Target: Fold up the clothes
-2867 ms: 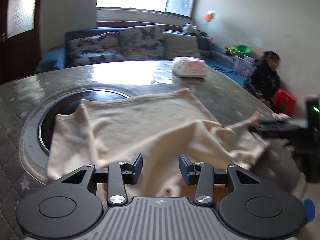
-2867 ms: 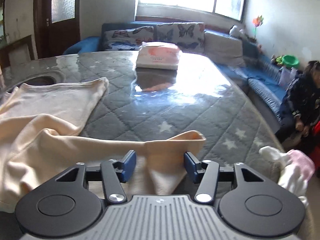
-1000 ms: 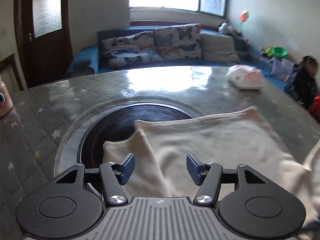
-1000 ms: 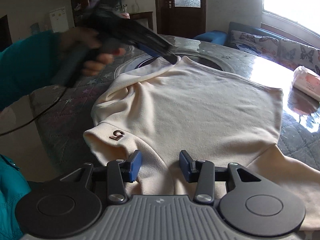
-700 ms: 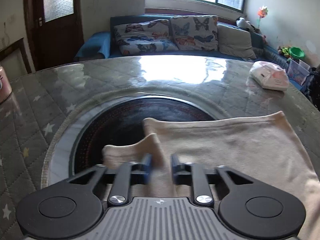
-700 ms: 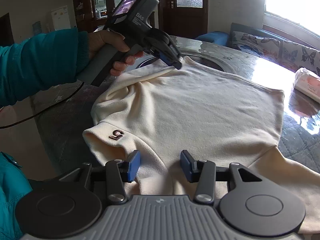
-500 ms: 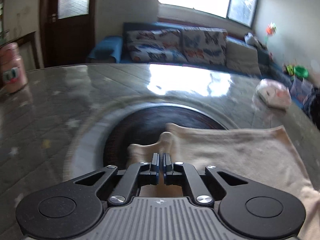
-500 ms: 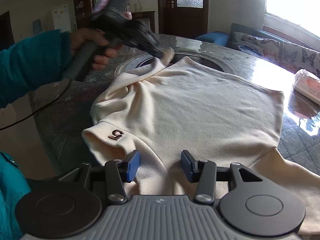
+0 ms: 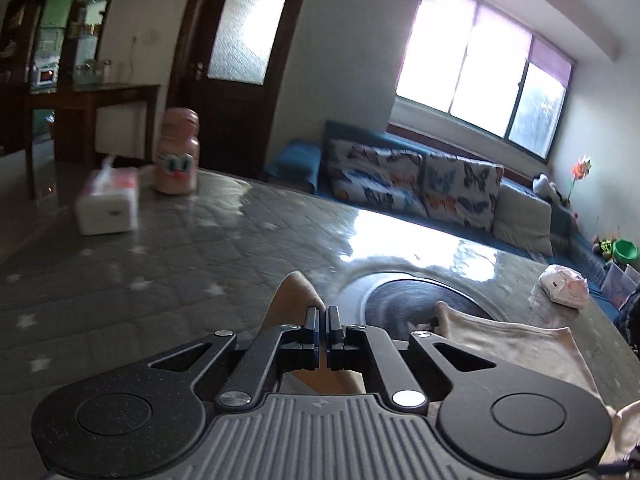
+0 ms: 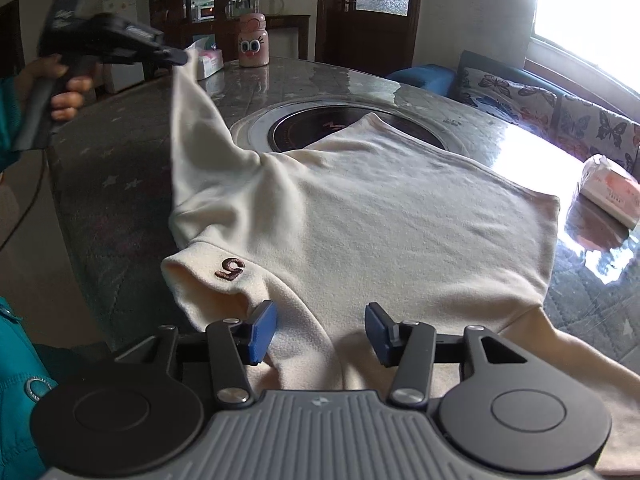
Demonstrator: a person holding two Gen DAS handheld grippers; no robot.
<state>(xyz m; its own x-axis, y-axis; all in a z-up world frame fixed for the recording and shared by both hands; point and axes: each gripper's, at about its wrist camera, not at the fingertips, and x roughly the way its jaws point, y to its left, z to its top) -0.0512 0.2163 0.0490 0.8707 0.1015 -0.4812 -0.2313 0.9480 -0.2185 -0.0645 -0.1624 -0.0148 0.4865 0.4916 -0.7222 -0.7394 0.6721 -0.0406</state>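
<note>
Left gripper (image 10: 182,57) pinches the cream sweater's (image 10: 360,216) sleeve (image 10: 196,132) up off the table (image 10: 120,168), while the right gripper's (image 10: 322,332) jaws are opening over the sweater.

A home living room is showing here: a blue sofa (image 9: 420,176) carrying butterfly cushions (image 9: 460,190) is sitting beneath a window (image 9: 484,80), beside a wooden door (image 9: 240,64).

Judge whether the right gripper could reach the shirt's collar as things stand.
Probably yes: the right gripper, jaws opening, hovers beside the collar of the shirt with nothing between; the left gripper holds the sleeve clear.
</note>
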